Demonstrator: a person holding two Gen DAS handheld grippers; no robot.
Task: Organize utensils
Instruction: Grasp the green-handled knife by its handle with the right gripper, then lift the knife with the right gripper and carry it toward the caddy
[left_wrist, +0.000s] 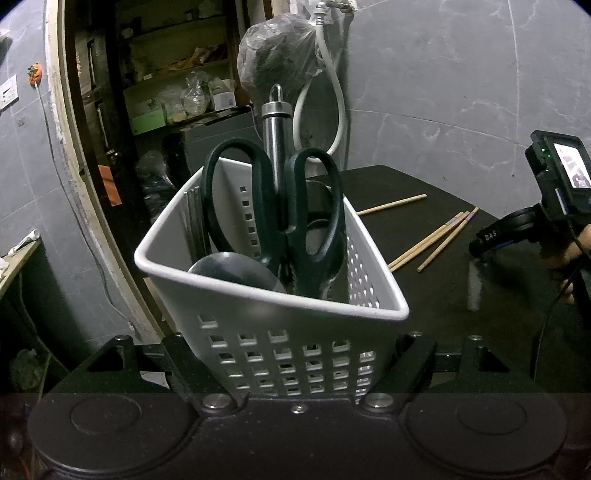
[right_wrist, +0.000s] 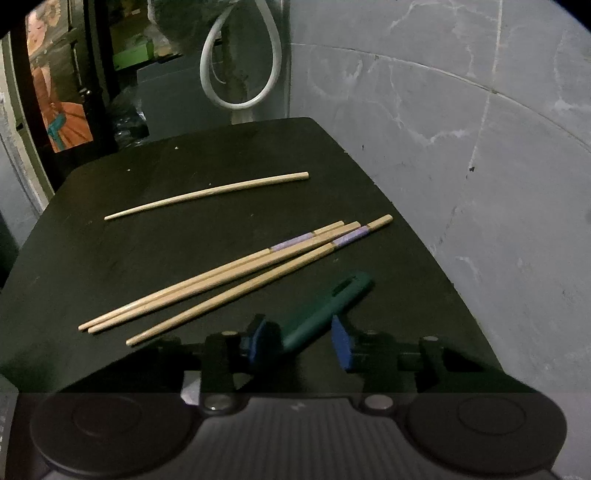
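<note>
My left gripper (left_wrist: 295, 354) is shut on the lower wall of a white perforated basket (left_wrist: 221, 295), held tilted. Inside it stand dark green scissors (left_wrist: 277, 206), a steel handle with a ring (left_wrist: 275, 125), a dark spoon bowl (left_wrist: 236, 269) and thin metal sticks (left_wrist: 194, 218). In the right wrist view, the blue pads of my right gripper (right_wrist: 301, 336) are shut on a green-handled utensil (right_wrist: 325, 302) just above the black table (right_wrist: 110, 258). Its working end is hidden below the gripper. Three wooden chopsticks (right_wrist: 236, 273) lie together in front, and a single one (right_wrist: 207, 194) lies farther back.
A grey marbled wall (right_wrist: 461, 166) runs close along the table's right side. A white hose loop (right_wrist: 240, 74) hangs behind the table's far edge. Left of the basket a doorway opens onto cluttered shelves (left_wrist: 166, 92). A plastic bag (left_wrist: 277, 55) hangs above the basket.
</note>
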